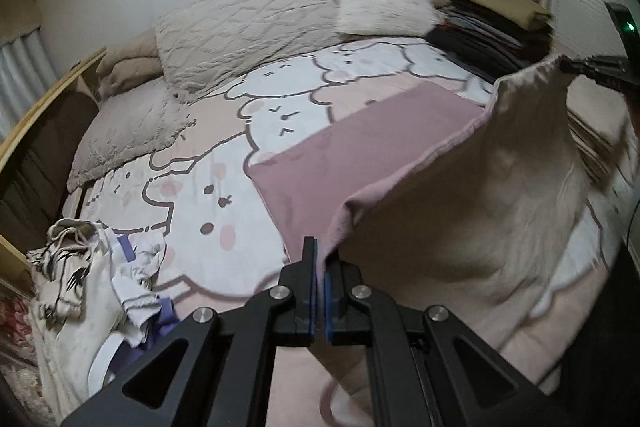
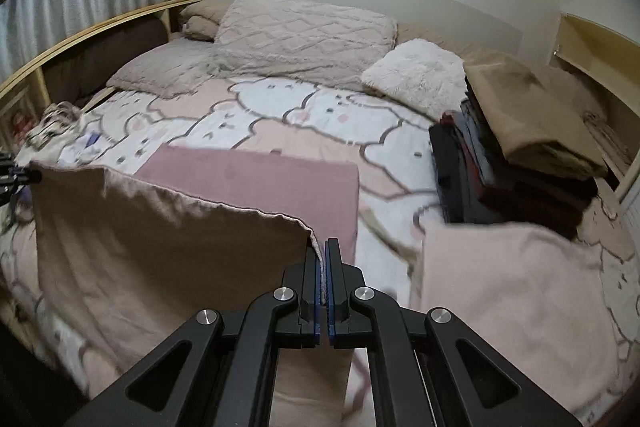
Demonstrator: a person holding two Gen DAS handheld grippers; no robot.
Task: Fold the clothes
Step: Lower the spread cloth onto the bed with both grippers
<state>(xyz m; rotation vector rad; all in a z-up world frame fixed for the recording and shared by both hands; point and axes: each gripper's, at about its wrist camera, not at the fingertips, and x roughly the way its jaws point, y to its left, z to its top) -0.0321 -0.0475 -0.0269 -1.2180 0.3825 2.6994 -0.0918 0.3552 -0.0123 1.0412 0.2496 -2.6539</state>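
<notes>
A pink garment point(image 1: 360, 147) lies on the bed, its near part lifted and showing a paler beige inside point(image 1: 480, 211). My left gripper point(image 1: 320, 259) is shut on one raised corner of it. My right gripper point(image 2: 324, 251) is shut on the other corner; it shows at the right edge of the left wrist view point(image 1: 592, 67). The raised edge hangs stretched between both grippers point(image 2: 180, 195). The flat far part point(image 2: 260, 179) rests on the bedspread. The left gripper shows at the left edge of the right wrist view point(image 2: 16, 175).
A bedspread with a cartoon print point(image 1: 208, 195) covers the bed. Unfolded clothes point(image 1: 80, 275) are heaped at the left. A stack of folded dark clothes with a tan item on top point(image 2: 520, 155) stands at the right. Pillows point(image 2: 304, 35) lie at the head. A wooden frame point(image 2: 100, 23) runs along the left.
</notes>
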